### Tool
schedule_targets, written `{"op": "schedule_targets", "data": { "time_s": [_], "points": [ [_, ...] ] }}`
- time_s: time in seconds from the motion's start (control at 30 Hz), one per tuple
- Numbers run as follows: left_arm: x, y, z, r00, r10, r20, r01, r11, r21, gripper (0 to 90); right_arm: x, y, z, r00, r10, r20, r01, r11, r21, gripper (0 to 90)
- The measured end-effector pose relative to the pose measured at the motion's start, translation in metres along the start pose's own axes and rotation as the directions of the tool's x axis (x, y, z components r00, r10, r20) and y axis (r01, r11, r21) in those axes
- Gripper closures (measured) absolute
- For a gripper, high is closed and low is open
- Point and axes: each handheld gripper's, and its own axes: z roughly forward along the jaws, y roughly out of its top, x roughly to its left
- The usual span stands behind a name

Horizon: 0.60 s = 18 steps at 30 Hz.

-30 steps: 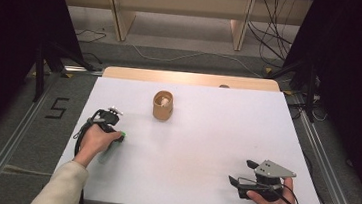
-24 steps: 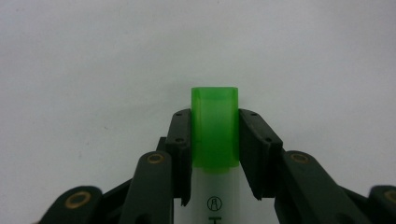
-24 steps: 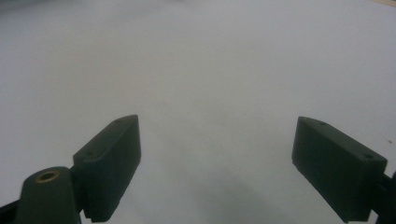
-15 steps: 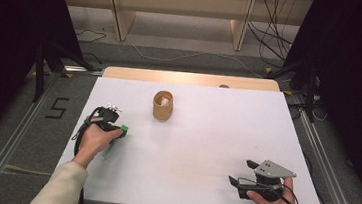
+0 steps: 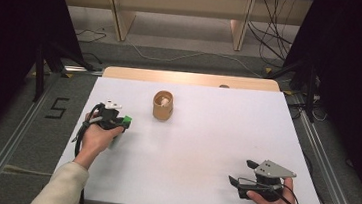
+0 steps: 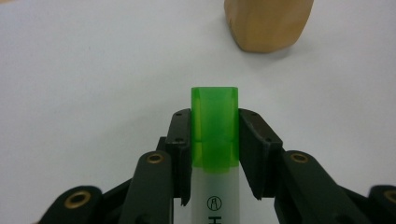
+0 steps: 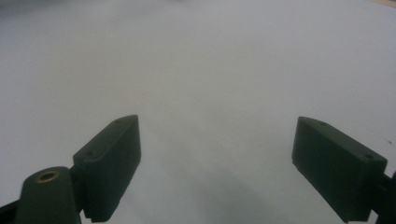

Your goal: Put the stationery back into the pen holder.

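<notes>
While left tool (image 6: 215, 140) grips marker (image 6: 215, 126) — barrel cut off | right tool (image 7: 217, 163) open — empty

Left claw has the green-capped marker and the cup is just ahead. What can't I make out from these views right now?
- Marker barrel: cut off by the left gripper view's bottom edge, print unreadable.
- Wooden cup contents: pale thing inside, too small in the high view; its top is cut off in the left gripper view.
- Right claw: open, table beyond blurred.
</notes>
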Motion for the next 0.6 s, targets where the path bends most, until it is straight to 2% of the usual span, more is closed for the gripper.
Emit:
{"op": "schedule_targets", "data": {
  "time_s": [0.23,0.3,0.43,0.47,0.5,0.6],
  "points": [
    [-0.0004,0.0012,-0.0014,0.9999,0.015,0.008,-0.014,0.9962,-0.086,66.9,0.0001,0.0001,-0.0002,1.0000,-0.001,0.002,0.001,1.000,0.003,16.4],
    [-0.0007,0.0013,-0.0013,0.9999,0.012,0.007,-0.012,0.9953,-0.096,67.0,0.0003,0.0002,-0.0002,1.0000,0.000,0.003,0.000,1.000,0.003,16.4],
    [-0.0013,0.0014,0.0000,0.9995,0.023,0.023,-0.019,0.9888,-0.148,66.9,0.0002,0.0001,-0.0001,1.0000,-0.001,0.002,0.001,1.000,0.004,16.4],
    [-0.0013,0.0014,0.0000,0.9995,0.023,0.023,-0.019,0.9888,-0.148,66.9,0.0002,0.0001,0.0000,1.0000,-0.001,0.002,0.001,1.000,0.004,16.5],
    [-0.0019,0.0022,0.0004,0.9989,0.037,0.027,-0.032,0.9841,-0.175,66.9,0.0002,0.0001,0.0000,1.0000,-0.001,0.001,0.001,1.000,0.004,16.4],
    [-0.0034,0.0028,0.0012,0.9976,0.064,0.027,-0.057,0.9751,-0.214,66.9,0.0002,-0.0001,0.0003,1.0000,0.001,-0.001,-0.001,1.000,0.002,16.4]
  ]
}}
